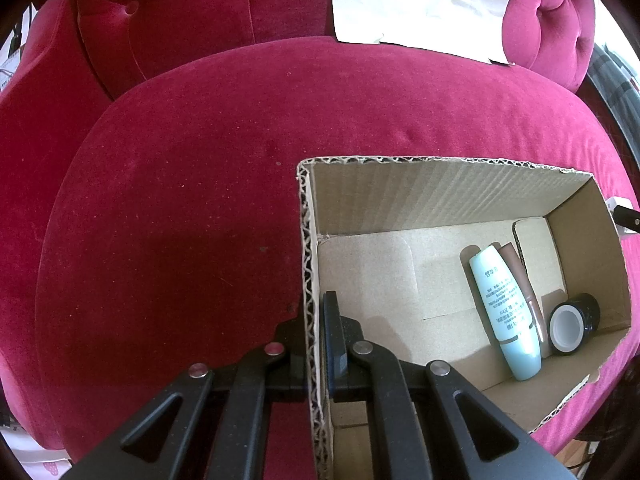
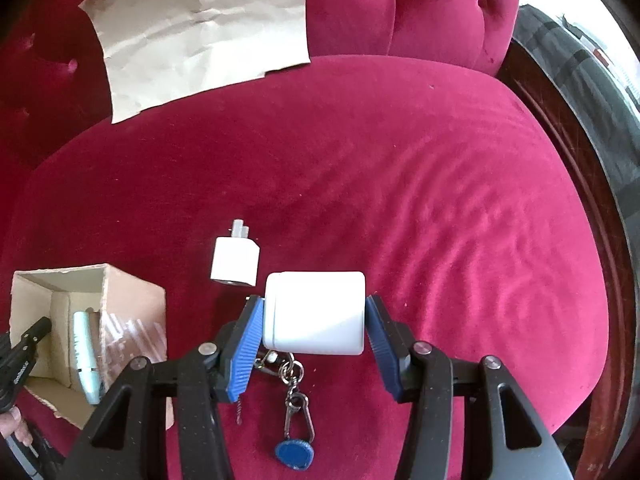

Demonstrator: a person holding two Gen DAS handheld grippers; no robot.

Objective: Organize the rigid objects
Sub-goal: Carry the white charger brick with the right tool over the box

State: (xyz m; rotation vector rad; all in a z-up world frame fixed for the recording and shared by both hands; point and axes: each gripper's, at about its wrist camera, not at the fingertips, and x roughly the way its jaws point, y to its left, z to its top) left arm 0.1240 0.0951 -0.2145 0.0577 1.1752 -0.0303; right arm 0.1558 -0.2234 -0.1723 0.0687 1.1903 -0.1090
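An open cardboard box point(image 1: 440, 200) sits on the red velvet seat. Inside lie a pale blue bottle point(image 1: 505, 312), a brown tube point(image 1: 520, 276) and a black tape roll point(image 1: 574, 322). My left gripper point(image 1: 316, 332) is shut on the box's left wall. In the right wrist view my right gripper point(image 2: 314, 316) has its blue fingers point(image 2: 248, 344) closed on a white jar point(image 2: 316, 312) lying on its side. A white plug adapter point(image 2: 236, 262) lies just beyond, and a key ring with a blue tag point(image 2: 294, 412) lies below the jar. The box point(image 2: 132, 304) shows at left.
A sheet of brown paper point(image 2: 200, 28) leans on the tufted backrest point(image 1: 180, 12). The seat's dark wooden rim point(image 2: 592, 240) curves along the right. The box stands near the seat's front edge.
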